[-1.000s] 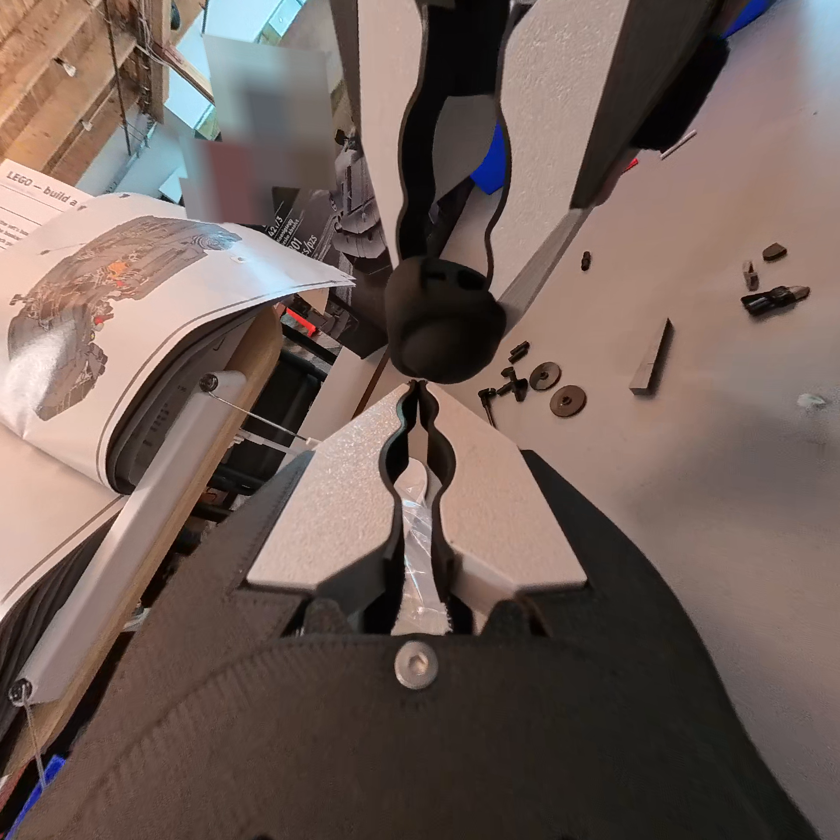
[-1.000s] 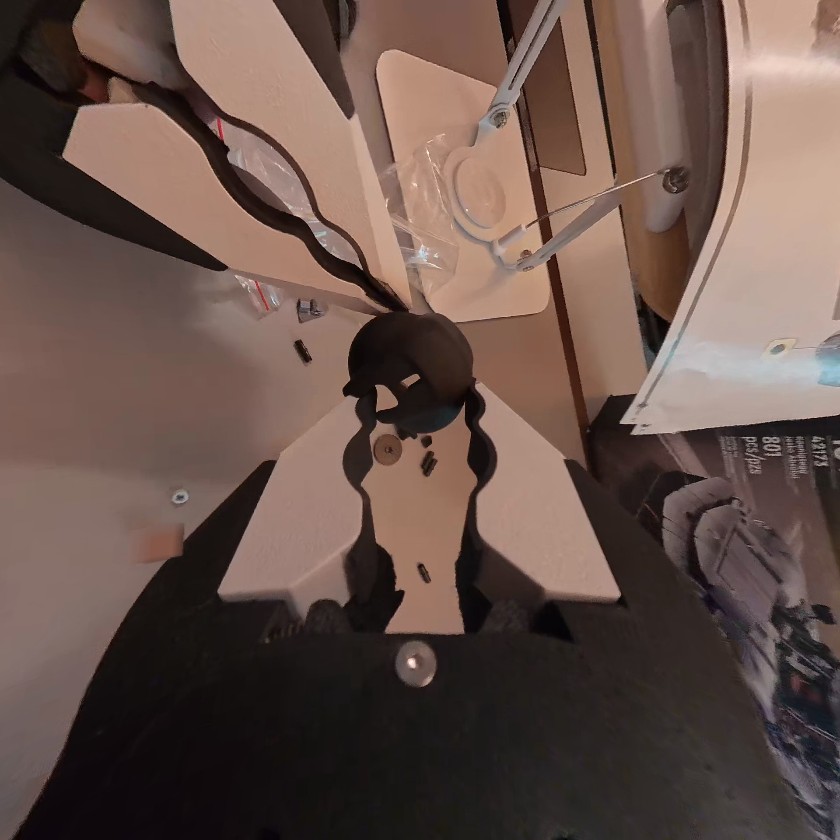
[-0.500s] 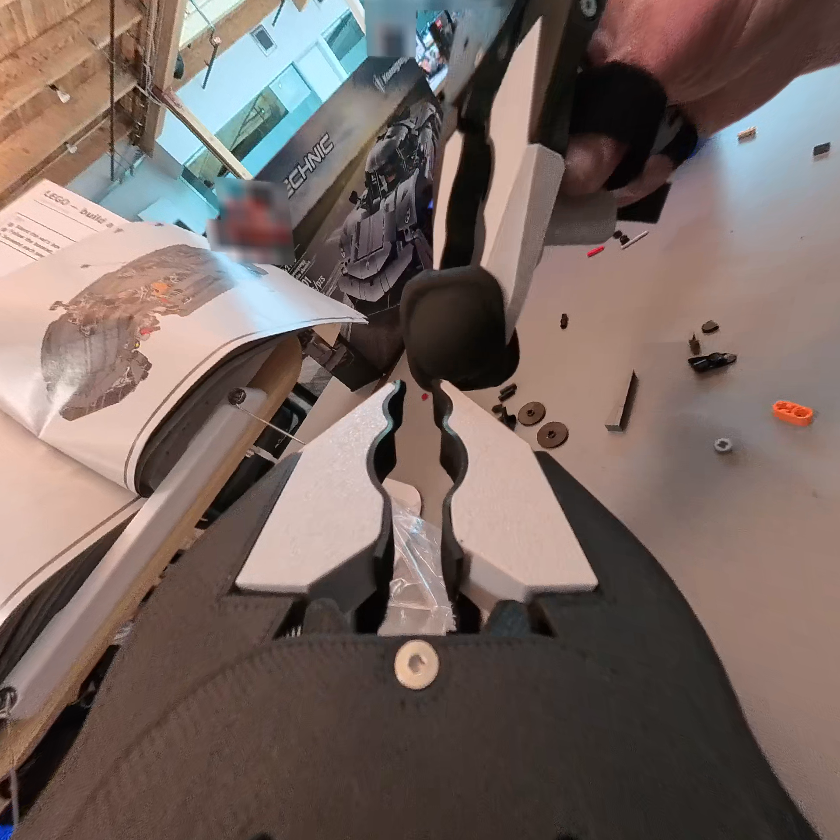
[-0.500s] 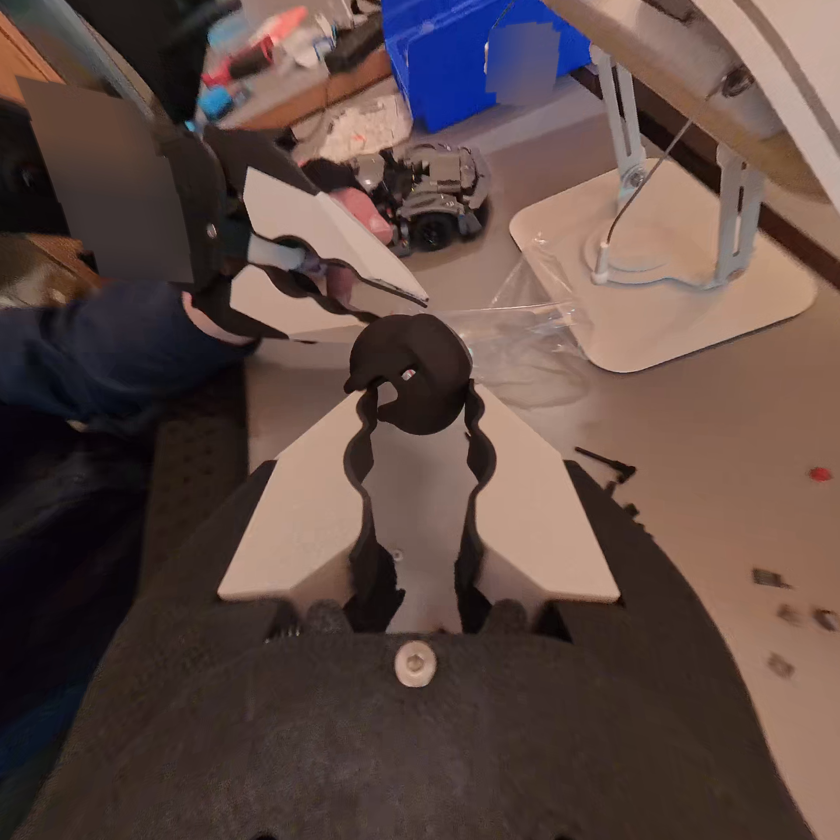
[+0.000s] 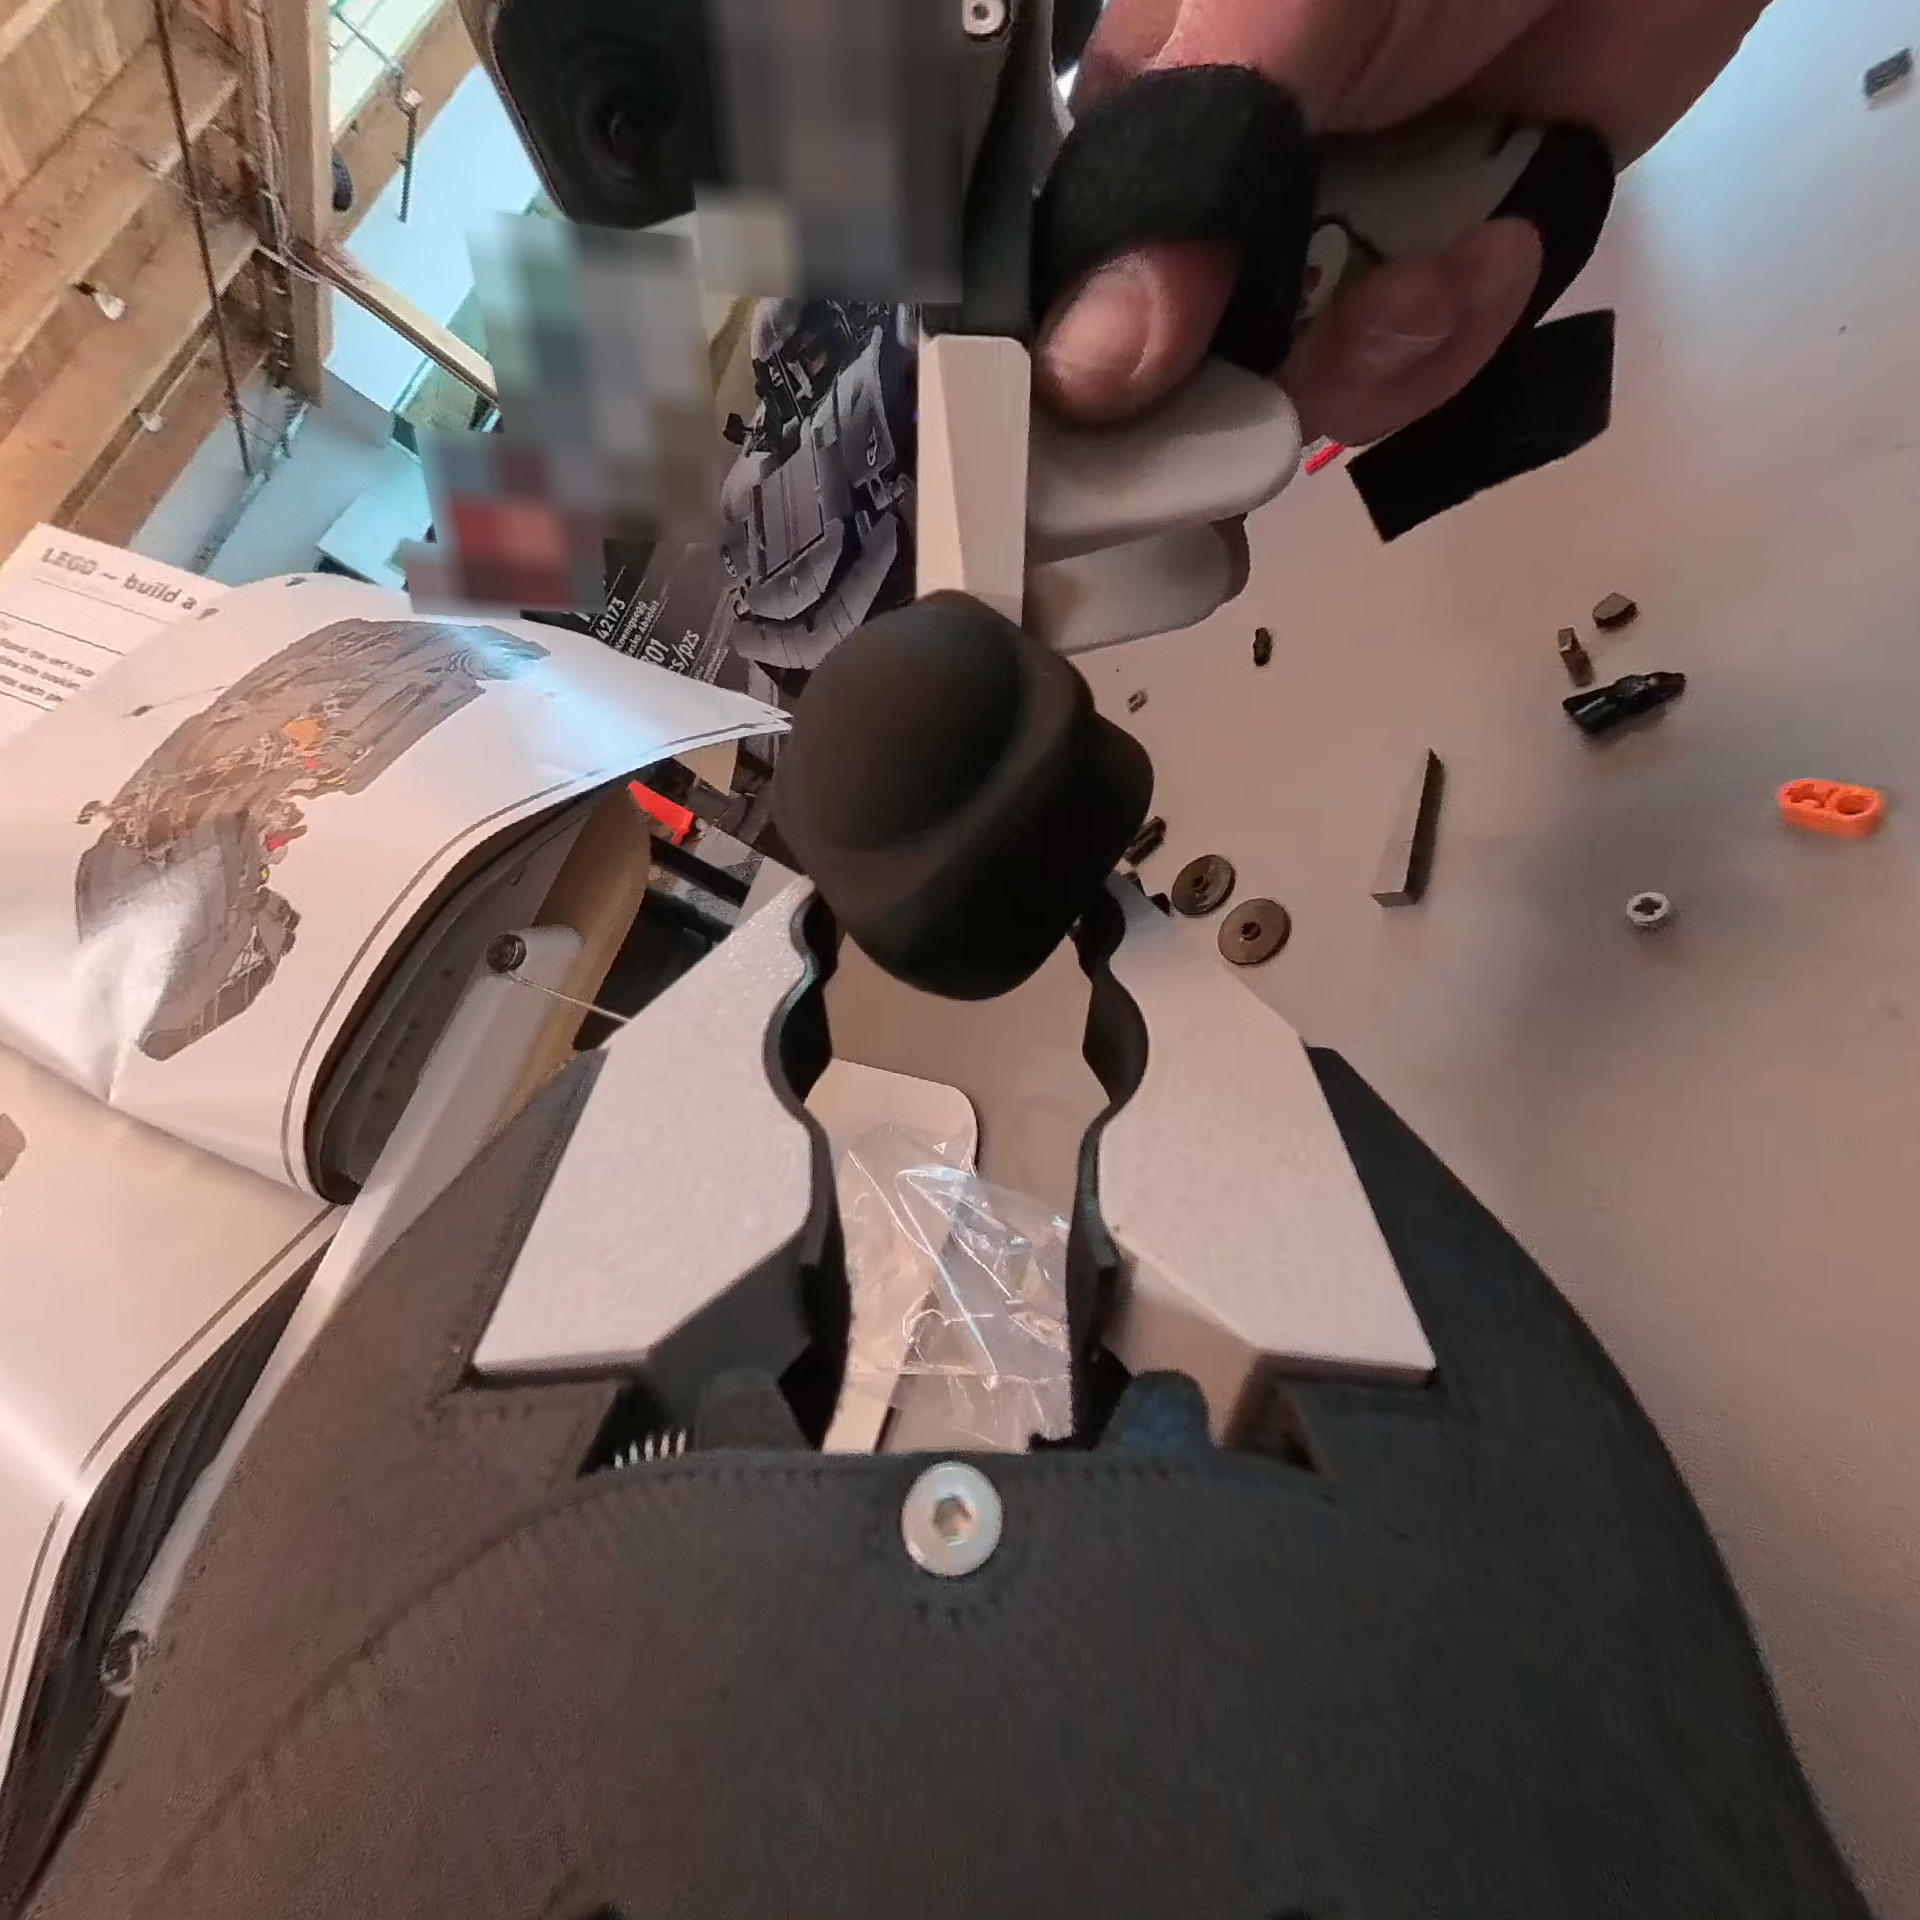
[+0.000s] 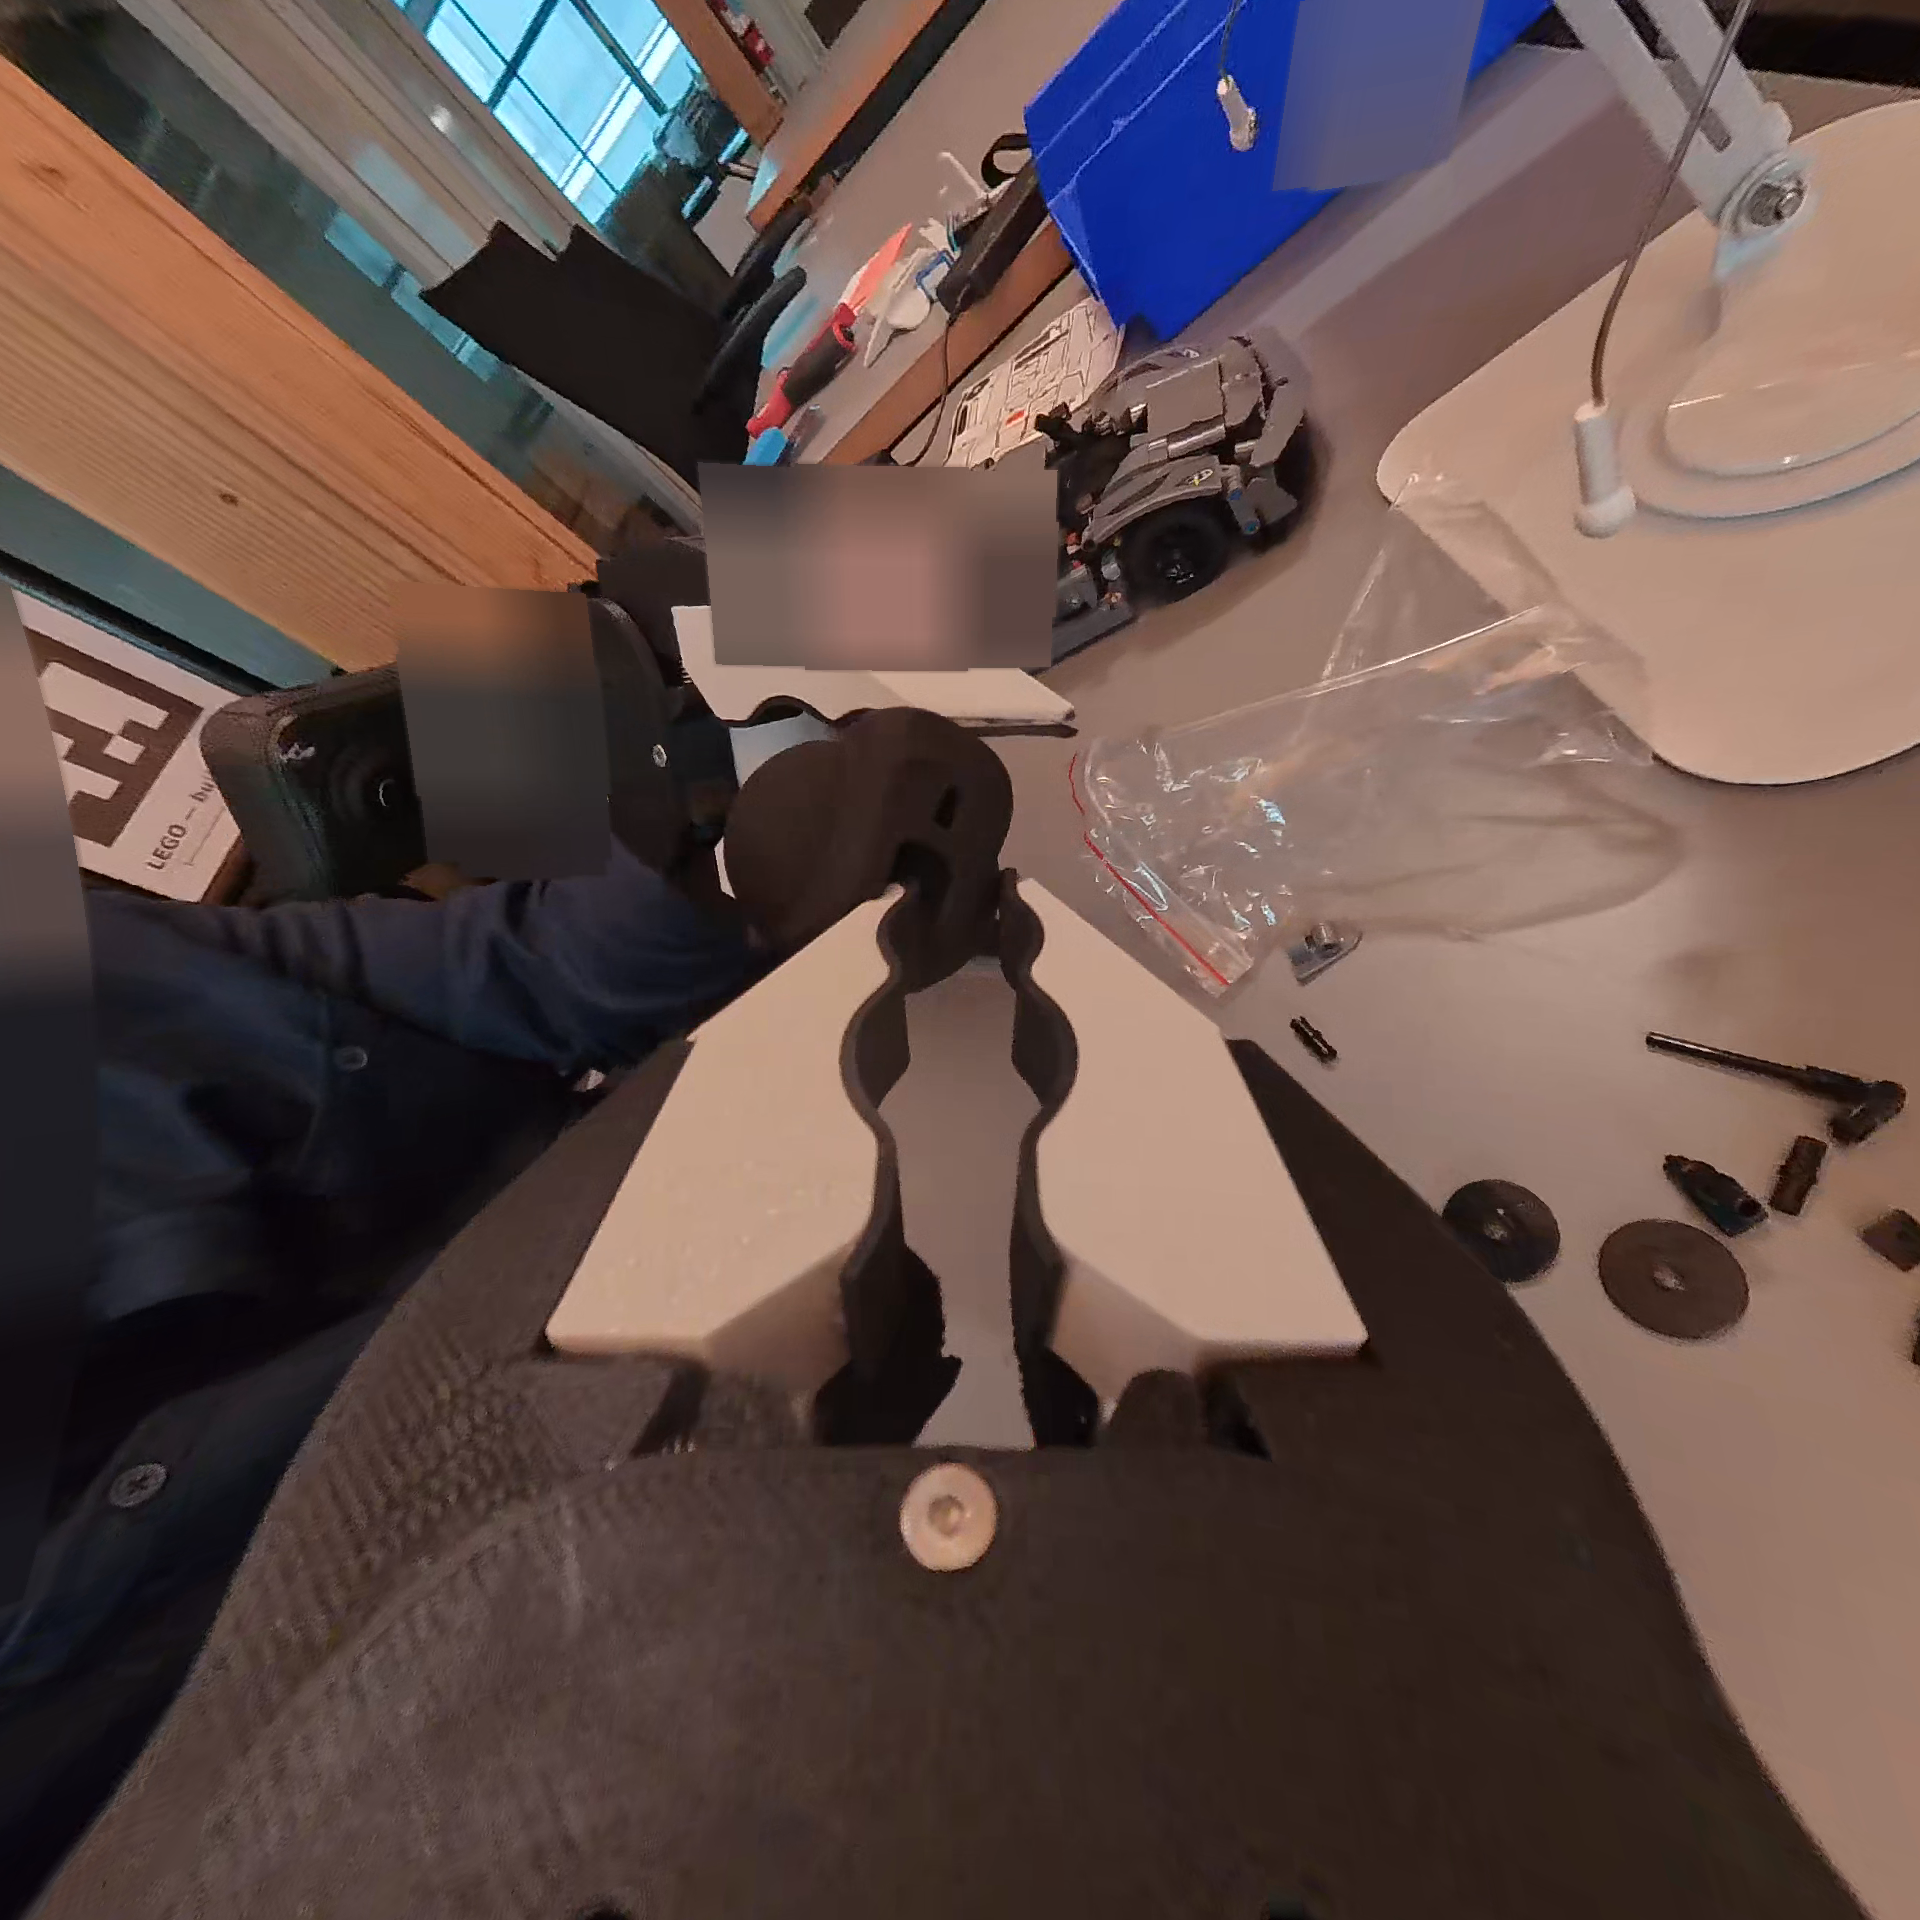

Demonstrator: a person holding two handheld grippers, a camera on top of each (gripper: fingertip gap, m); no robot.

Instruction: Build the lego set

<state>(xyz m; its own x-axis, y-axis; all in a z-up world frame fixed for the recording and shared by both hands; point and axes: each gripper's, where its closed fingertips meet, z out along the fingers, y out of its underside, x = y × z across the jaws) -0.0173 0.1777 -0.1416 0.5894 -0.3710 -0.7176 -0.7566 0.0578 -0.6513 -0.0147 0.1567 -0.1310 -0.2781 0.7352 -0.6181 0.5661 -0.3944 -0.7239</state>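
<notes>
A black rubber tyre point(image 5: 961, 800) hangs above the grey table between my two grippers. My right gripper point(image 6: 951, 894) is shut on the tyre point(image 6: 862, 821), pinching its rim near the hub hole. It comes down from above in the left wrist view, one finger point(image 5: 971, 468) edge-on and a person's hand point(image 5: 1299, 208) on its handle. My left gripper point(image 5: 961, 914) is open wide, its tips on either side of the tyre's lower part. One of its white fingers point(image 6: 883, 691) shows just behind the tyre.
An open instruction booklet point(image 5: 312, 831) rests on a white stand point(image 6: 1714, 520), with the set's box point(image 5: 821, 499) behind it. A clear plastic bag point(image 6: 1299, 790), black discs point(image 6: 1673, 1288), an axle point(image 6: 1766, 1070), a grey beam point(image 5: 1408, 831) and an orange piece point(image 5: 1829, 808) lie on the table. A built grey car point(image 6: 1174, 468) and a blue bin point(image 6: 1195, 156) stand farther back. Both grippers' tips are close together, under 4 cm apart.
My left gripper has gone from shut to wide open and now has the tyre between its tips. My right gripper has tilted up and narrowed its hold on the tyre.
</notes>
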